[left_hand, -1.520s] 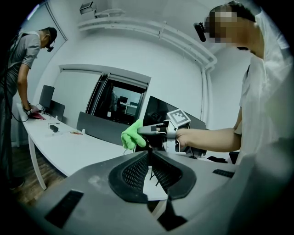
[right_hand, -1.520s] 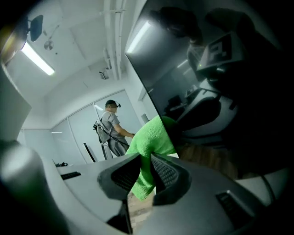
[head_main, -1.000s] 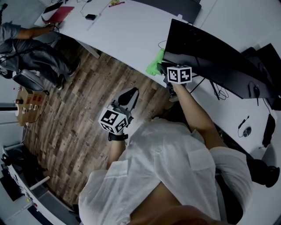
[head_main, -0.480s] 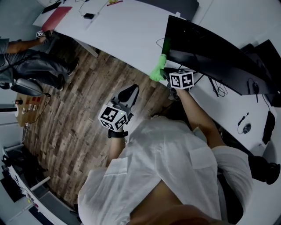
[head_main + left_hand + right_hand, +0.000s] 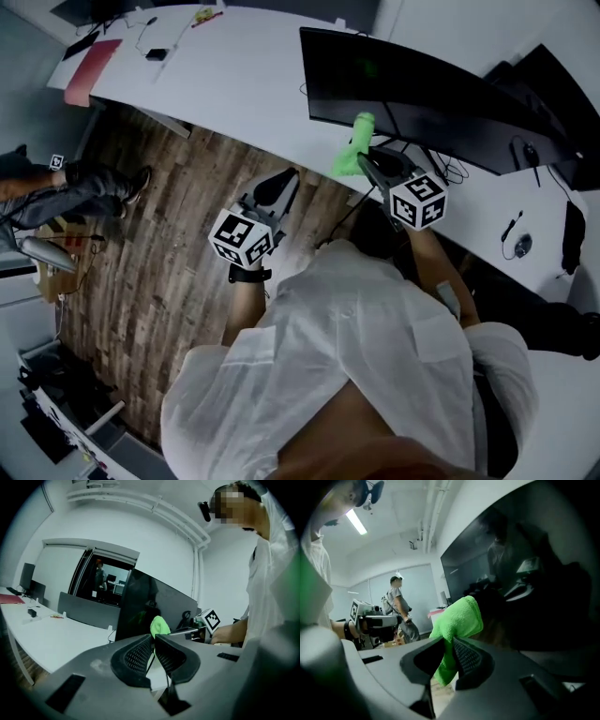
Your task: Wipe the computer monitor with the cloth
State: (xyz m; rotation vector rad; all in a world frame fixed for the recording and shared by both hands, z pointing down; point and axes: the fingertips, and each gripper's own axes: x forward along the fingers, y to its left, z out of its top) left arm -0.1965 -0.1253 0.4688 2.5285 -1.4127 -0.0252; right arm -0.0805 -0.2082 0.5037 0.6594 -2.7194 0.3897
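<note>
Green cloth half-hidden between fingers

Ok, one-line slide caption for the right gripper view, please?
Right tongs shut on a bright green microfibre cloth, held close to the black computer monitor.

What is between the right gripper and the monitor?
The green cloth, clamped in the right gripper and sticking up before the monitor; the right gripper view shows it.
</note>
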